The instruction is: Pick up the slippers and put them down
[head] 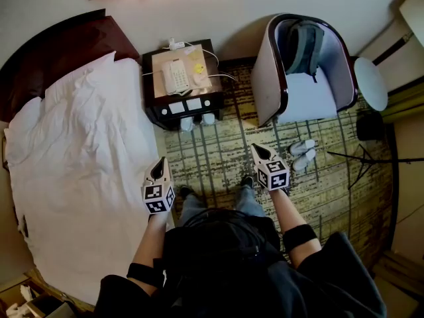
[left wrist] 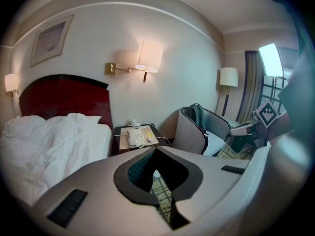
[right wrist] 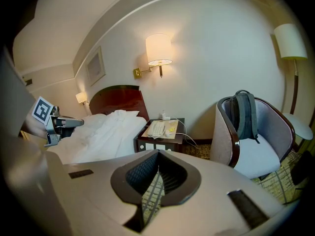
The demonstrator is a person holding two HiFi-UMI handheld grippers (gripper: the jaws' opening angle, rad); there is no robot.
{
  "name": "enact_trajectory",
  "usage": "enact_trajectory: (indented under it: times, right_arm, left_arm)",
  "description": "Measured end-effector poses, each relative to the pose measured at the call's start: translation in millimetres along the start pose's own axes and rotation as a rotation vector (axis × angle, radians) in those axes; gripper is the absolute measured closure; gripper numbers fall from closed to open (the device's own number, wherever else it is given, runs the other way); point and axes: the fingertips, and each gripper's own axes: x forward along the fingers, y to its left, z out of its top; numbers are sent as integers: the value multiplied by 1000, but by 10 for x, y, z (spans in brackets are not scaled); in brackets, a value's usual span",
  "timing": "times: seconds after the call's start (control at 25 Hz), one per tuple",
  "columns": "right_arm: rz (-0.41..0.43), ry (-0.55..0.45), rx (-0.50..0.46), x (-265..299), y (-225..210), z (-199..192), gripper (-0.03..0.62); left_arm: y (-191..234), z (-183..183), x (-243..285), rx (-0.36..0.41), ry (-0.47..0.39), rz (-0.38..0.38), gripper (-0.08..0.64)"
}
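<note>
Looking down in the head view, you find that your own body hides the lower part of the carpet (head: pixel 218 154); only the tips of your shoes (head: pixel 185 192) show. The bed (head: pixel 79 177) is cut off at the left edge, and its dark red headboard (head: pixel 59 42) also runs out of the frame. A thin dark stand (head: pixel 363 159) at the right is hard to make out against the floor.

You hold the left gripper (head: pixel 159 160) and the right gripper (head: pixel 256 146) over the carpet in front of you, well apart from each other. Each has its jaws pressed together with nothing between them; in the gripper views only a narrow strip of carpet shows through the slit.

One pair of white slippers (head: pixel 303 154) lies on the carpet near the front of the armchair (head: pixel 265 71), to the right of the right gripper and apart from it. Two more small white things (head: pixel 197 120) lie at the foot of the nightstand (head: pixel 151 98); they are too small to say surely what they are.

The carpet has dark lines on a yellow-green ground. A white telephone (head: pixel 175 76) is on the nightstand. A grey backpack (head: pixel 303 45) stands on the armchair seat, and a round white table (head: pixel 371 83) is just beside the armchair. A wall lamp (left wrist: pixel 149 57) is lit above the nightstand.
</note>
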Motion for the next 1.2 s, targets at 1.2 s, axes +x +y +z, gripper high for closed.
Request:
enact_trajectory:
  times: [1.2]
  right_arm:
    - [135, 19, -44, 349, 285, 48, 591]
  left_arm:
    - [-258, 266, 208, 85, -16, -8, 558]
